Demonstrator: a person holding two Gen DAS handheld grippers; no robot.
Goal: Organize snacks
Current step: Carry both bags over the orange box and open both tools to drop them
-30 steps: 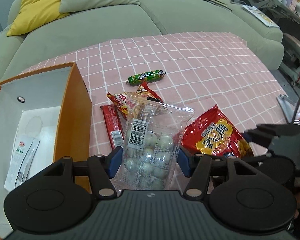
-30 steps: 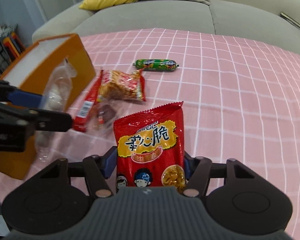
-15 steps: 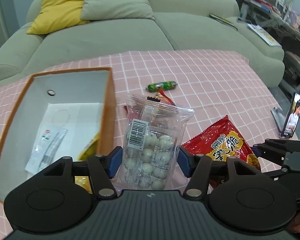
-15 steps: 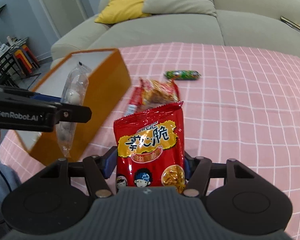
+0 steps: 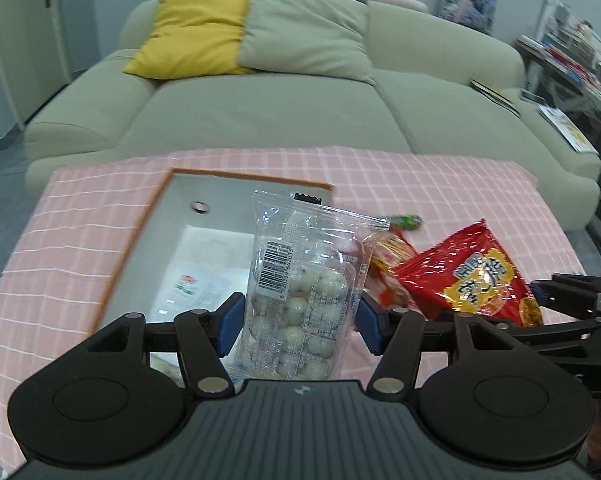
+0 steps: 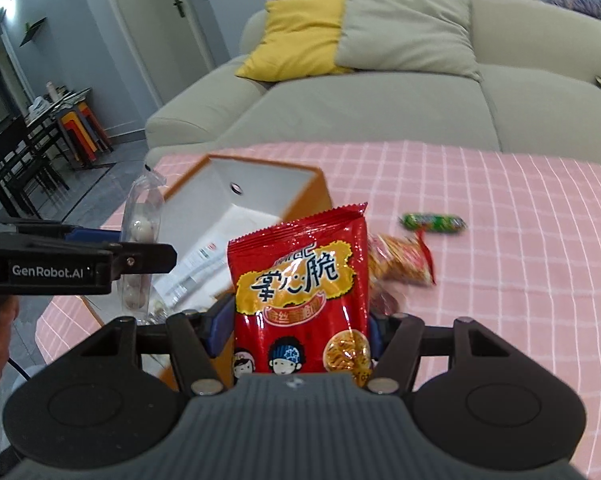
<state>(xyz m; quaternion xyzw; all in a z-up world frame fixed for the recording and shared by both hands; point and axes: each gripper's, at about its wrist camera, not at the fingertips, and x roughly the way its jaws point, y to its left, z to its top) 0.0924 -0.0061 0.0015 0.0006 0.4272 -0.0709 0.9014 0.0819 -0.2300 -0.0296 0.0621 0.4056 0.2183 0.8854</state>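
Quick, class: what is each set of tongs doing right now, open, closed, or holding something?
Left tongs: closed on the clear bag of white balls.
Right tongs: closed on the red snack packet.

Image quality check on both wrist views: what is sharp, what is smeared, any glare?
Left wrist view: the clear bag of white balls in the left gripper is sharp; the red packet is smeared. Right wrist view: the red packet in the right gripper is crisp with glare streaks on its foil, while the green sausage and orange packet blur. Both views bend at the edges.
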